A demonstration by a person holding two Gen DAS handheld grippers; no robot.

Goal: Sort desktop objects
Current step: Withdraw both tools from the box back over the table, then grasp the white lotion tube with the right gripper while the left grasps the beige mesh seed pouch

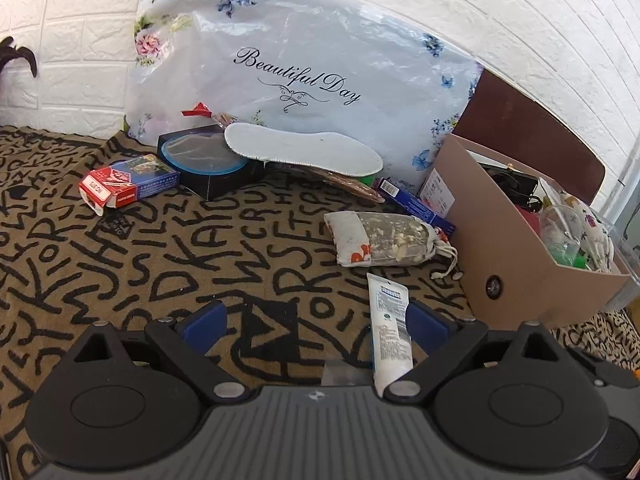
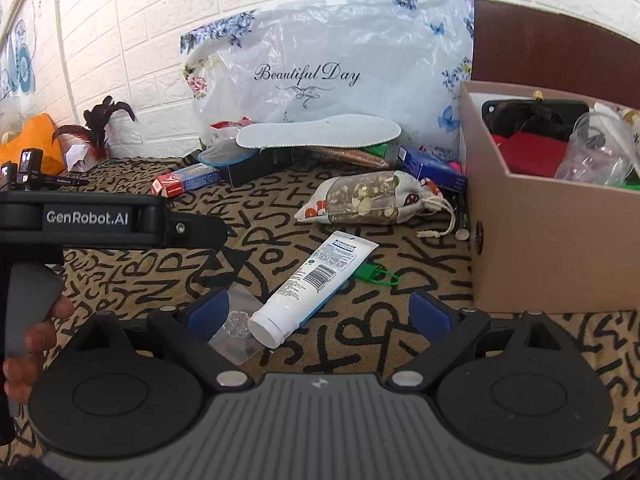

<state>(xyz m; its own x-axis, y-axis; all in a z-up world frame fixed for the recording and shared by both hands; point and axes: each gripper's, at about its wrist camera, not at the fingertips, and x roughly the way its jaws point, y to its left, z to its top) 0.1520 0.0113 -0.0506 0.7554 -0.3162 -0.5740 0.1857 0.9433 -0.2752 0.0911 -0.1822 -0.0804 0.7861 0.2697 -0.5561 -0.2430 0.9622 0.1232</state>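
A white tube (image 2: 312,284) lies on the letter-patterned cloth (image 2: 360,340), its cap toward me, between the spread fingers of my right gripper (image 2: 320,314), which is open and empty. A clear packet (image 2: 236,328) lies by the left finger. In the left wrist view the same tube (image 1: 390,332) lies just inside the right finger of my left gripper (image 1: 316,324), also open and holding nothing. A cloth pouch (image 1: 384,240) lies farther back. The tan cardboard box (image 2: 552,240) stands to the right, holding a clear cup, red and black items.
A green clip (image 2: 376,274) lies beside the tube. At the back, an insole (image 1: 304,150) rests on a black box (image 1: 208,164), near a red-blue card pack (image 1: 128,182), a blue box (image 1: 416,200) and a flowered plastic bag (image 1: 304,72). A hand (image 2: 36,340) holds the left gripper's body (image 2: 92,218).
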